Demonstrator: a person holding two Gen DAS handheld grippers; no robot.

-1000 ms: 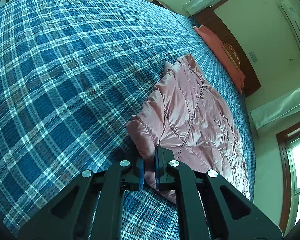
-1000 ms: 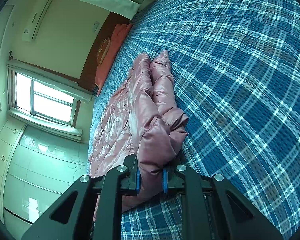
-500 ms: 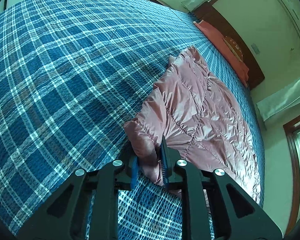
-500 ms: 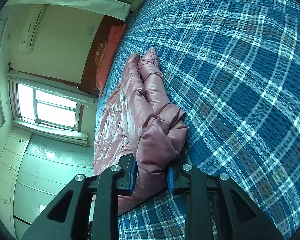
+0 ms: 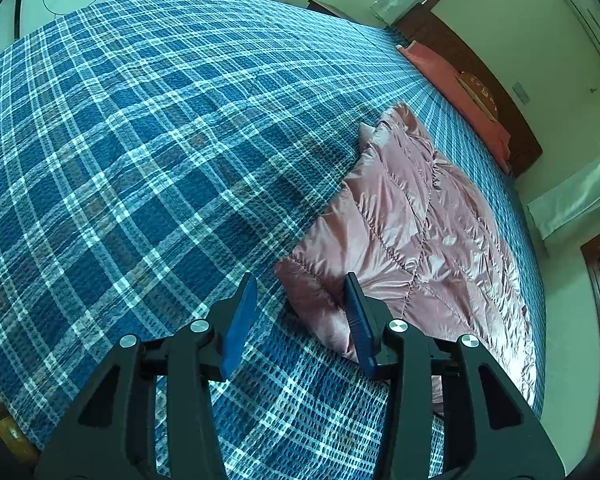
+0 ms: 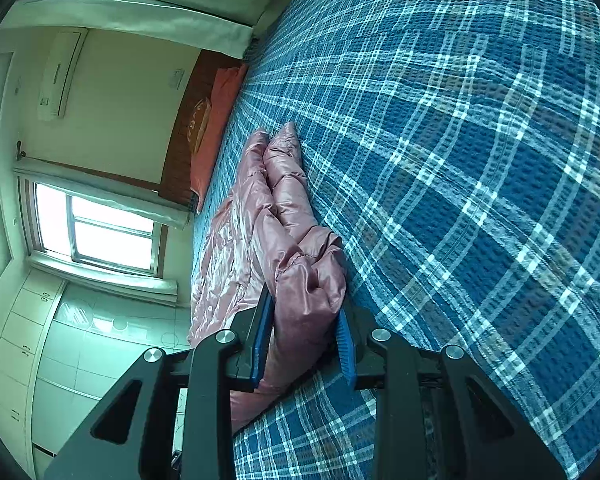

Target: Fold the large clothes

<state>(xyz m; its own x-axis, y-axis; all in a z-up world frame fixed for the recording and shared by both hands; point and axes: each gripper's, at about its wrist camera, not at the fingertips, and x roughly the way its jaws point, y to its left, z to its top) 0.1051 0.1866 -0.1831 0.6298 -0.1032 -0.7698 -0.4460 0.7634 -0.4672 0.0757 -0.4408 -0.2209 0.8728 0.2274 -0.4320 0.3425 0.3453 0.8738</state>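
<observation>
A waffle-textured blue plaid bedspread (image 5: pixel 140 152) carries the glossy pink quilted puffer jacket (image 5: pixel 412 224), folded lengthwise. The left gripper (image 5: pixel 300 312), jaws just widening, straddles its corner loosely; the right gripper (image 6: pixel 304 340), easing apart, has bunched fabric between its pads.

Home bedroom — plaid-covered bed (image 5: pixel 140 140), headboard (image 5: pixel 472 68), curtained window (image 6: pixel 100 232).

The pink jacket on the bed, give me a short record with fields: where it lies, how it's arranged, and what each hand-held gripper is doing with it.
item: pink quilted jacket
surface: blue plaid bedspread
arrangement: folded lengthwise, lying flat
left hand-held gripper: jaws have just been opening; jacket corner lies between them, touching only one pad
right hand-held gripper: jaws have just been opening; bunched jacket end fills the gap between the pads
background: orange pillow against the headboard
</observation>
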